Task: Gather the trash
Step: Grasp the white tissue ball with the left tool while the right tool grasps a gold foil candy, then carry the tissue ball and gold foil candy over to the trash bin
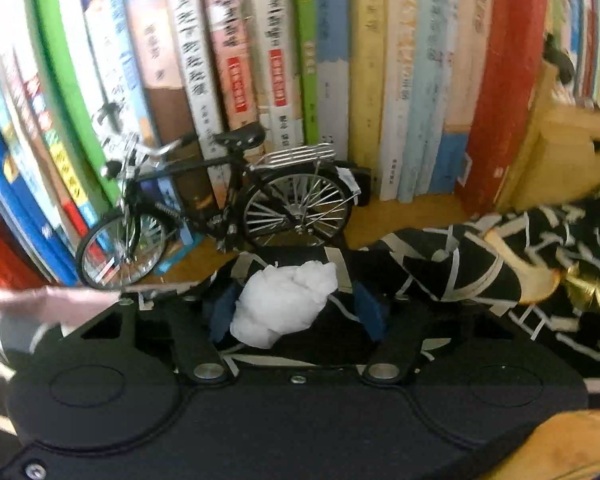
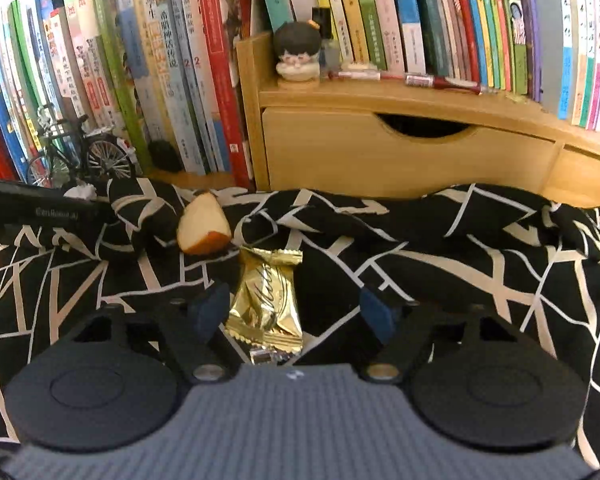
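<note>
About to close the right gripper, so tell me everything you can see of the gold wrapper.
The gold wrapper is a shiny, crinkled foil packet with crimped, serrated ends and dark cursive lettering. It lies flat on the black-and-white patterned cloth, lengthwise toward the camera, its near end hidden under the gripper body. It sits between the open fingers of the right gripper, nearer the left finger; contact there cannot be told. A bread piece lies just beyond, apart.

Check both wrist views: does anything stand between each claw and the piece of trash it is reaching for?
Nothing visible does. The crumpled white tissue already lies between the open fingers of the left claw on the black patterned cloth. The gold wrapper lies between the right claw's open fingers, nearer the left one.
</note>
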Demonstrator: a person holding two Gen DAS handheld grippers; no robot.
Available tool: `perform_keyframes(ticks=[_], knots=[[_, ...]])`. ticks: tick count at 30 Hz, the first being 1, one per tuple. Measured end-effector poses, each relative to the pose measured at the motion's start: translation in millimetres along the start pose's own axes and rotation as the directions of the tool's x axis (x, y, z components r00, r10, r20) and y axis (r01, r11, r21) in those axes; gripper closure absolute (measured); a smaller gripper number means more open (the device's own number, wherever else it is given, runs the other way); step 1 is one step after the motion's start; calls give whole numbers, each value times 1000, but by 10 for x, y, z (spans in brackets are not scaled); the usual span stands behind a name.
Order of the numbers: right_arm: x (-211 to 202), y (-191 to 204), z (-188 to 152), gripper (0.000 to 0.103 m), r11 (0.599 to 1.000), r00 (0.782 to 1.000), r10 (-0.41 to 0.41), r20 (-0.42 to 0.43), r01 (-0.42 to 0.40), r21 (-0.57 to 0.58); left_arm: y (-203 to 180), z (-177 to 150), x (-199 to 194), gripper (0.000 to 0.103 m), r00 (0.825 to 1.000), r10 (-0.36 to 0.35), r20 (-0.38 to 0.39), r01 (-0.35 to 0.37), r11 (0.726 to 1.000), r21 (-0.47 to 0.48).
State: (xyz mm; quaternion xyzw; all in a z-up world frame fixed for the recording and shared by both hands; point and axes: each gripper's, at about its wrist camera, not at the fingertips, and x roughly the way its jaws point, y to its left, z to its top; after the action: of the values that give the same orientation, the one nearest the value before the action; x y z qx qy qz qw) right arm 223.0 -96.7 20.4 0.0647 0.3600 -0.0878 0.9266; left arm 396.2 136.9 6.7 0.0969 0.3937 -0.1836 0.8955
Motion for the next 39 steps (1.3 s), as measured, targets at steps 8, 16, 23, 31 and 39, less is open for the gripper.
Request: perform_keyframes(ticks=[8,16,23,31,39], knots=[[48,4,7,72,999,999,41,27,-40,-34,-69,-148,-122,68,1000,15,25,-16,999,40],[-221,-34,76,76,998,994,62,86,-62,0,-38,-132,-541,68,998,49,45,-48,998,-28],[-736,33,154,76,997,990,81,116,-77,-31,-129,-50,-1184,68,998,51,38,-50,998,-27],[-1270,100,159,76,997,986,83,143,-83,-9,-317,-49,-1912,68,995,52,80,-50,998,-25],[-1705,240,-11,76,994,982,109,156,-109,-9,-435,-325,-2337,68,995,43,90,-40,999,-36]])
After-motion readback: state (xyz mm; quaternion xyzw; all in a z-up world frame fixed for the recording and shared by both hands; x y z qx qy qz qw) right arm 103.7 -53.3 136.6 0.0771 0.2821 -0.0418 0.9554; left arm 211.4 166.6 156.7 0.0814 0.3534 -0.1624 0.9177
